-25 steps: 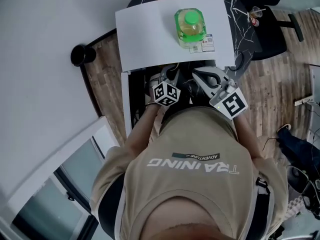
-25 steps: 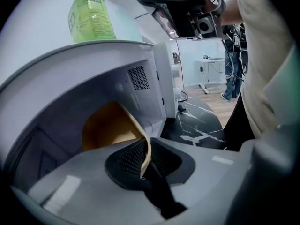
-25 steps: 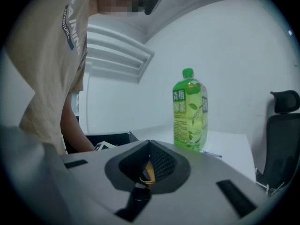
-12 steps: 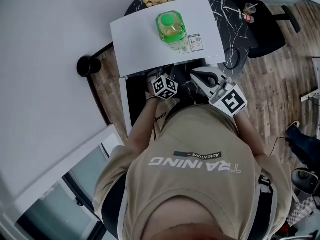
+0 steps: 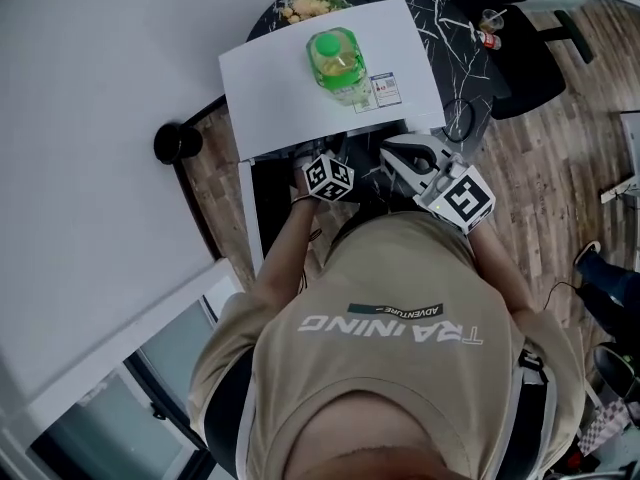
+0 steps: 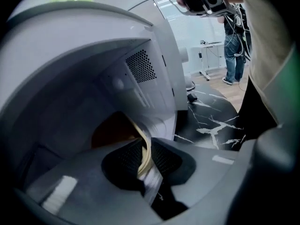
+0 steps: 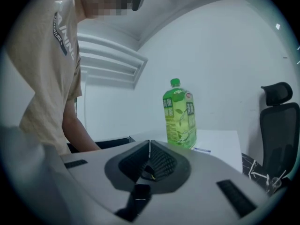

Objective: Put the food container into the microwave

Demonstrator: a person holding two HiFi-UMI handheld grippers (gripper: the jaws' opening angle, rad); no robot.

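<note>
1. Hanging by its pale rim at the microwave [image 6: 108, 55] mouth, the food container [image 6: 111, 132] lies straight ahead of the jaws, towards the cavity.
2. Left gripper [image 6: 146, 165] pinches that rim; it's the nearer one, and a push inward looks next.
3. Right gripper [image 7: 149, 161], jaws together on nothing, faces the green bottle [image 7: 179, 114] on top.

White wall [image 5: 90, 118] runs along the left of the left hand-held gripper [image 5: 315, 156]. Wood-plank floor [image 5: 545, 168] lies right of the right hand-held gripper [image 5: 392, 154]. Ahead of both is a round black surface [image 5: 462, 28] with white veining. A black office chair [image 5: 525, 58] stands beyond it, to the right. Glass panel [image 5: 150, 368] behind and left. Light is even and bright, with no hard shadows.
</note>
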